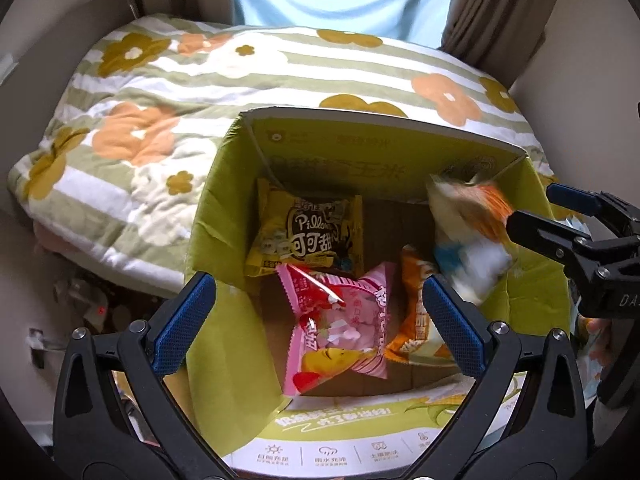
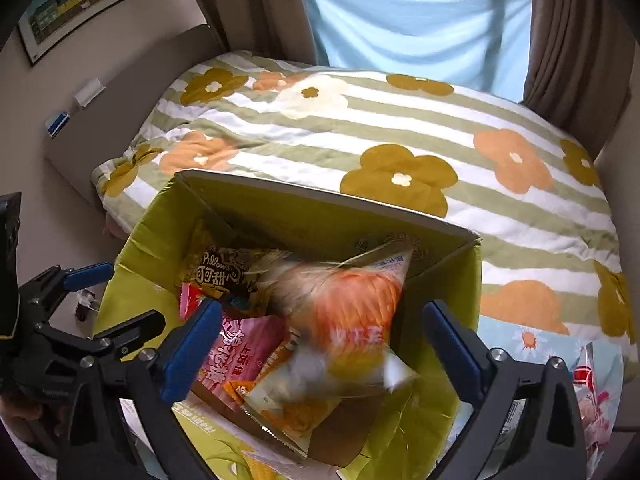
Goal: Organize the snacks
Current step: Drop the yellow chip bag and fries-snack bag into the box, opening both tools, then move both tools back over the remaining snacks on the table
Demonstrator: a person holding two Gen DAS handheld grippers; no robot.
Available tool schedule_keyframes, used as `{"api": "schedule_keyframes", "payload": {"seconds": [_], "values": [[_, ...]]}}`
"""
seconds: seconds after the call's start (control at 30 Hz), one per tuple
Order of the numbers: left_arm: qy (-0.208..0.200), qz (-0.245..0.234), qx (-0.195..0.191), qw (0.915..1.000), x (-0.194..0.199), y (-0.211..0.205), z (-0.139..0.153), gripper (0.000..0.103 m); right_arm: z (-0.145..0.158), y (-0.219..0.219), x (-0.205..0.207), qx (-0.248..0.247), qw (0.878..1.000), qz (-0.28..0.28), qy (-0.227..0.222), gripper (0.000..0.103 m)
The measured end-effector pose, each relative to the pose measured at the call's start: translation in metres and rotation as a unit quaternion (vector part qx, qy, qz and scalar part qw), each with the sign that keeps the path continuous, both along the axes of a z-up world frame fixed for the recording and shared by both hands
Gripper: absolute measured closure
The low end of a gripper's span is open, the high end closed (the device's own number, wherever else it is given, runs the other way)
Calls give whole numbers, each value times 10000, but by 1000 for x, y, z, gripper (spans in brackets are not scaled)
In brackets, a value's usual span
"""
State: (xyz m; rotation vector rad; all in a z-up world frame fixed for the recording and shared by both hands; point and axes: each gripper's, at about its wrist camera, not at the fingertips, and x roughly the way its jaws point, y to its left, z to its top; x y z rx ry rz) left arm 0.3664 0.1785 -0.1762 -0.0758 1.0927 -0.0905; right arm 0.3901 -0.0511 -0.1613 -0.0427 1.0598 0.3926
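An open green cardboard box [image 1: 360, 114] sits against the bed. Inside it lie a yellow Pillows pack [image 1: 308, 236], a pink pack [image 1: 340, 324] and an orange pack [image 1: 416, 320]. A blurred orange-and-white pack [image 2: 340, 312] is in the air over the box's right side, touching neither pad of my right gripper [image 2: 322, 308], which is open above it. My left gripper [image 1: 318, 284] is open over the pink pack, holding nothing. Each gripper shows at the edge of the other's view: the right gripper [image 1: 534, 206] and the left gripper [image 2: 120, 300].
A bed with a striped floral quilt [image 2: 400, 140] lies behind the box, brown curtains [image 2: 572, 40] beyond it. More snack packs [image 2: 592, 392] rest on a light-blue flowered cloth to the right. A padded headboard [image 2: 132, 92] and a framed picture [image 2: 80, 0] are on the left.
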Motion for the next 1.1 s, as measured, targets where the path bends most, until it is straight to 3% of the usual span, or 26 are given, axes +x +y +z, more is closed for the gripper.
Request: {"api": "schedule_keyframes", "payload": {"seconds": [0.27,0.63,0.93,1.1], "values": [[51,7,-28,10000,-15,0,-4,1,-6,-8,-22,200,9996,-53,176,3],[-273,-202,-61,9994,-36,-7,28,1,25,-19,-52,295,9989,-355,-85,3],[-512,-645,-223,9963,-54,-47,53,1,47,-57,-85,240,9959,-828,-290,3],[-537,-814,-338,9947,-71,-83,62,1,57,-100,-106,237,9924,-1137,-409,3]]}}
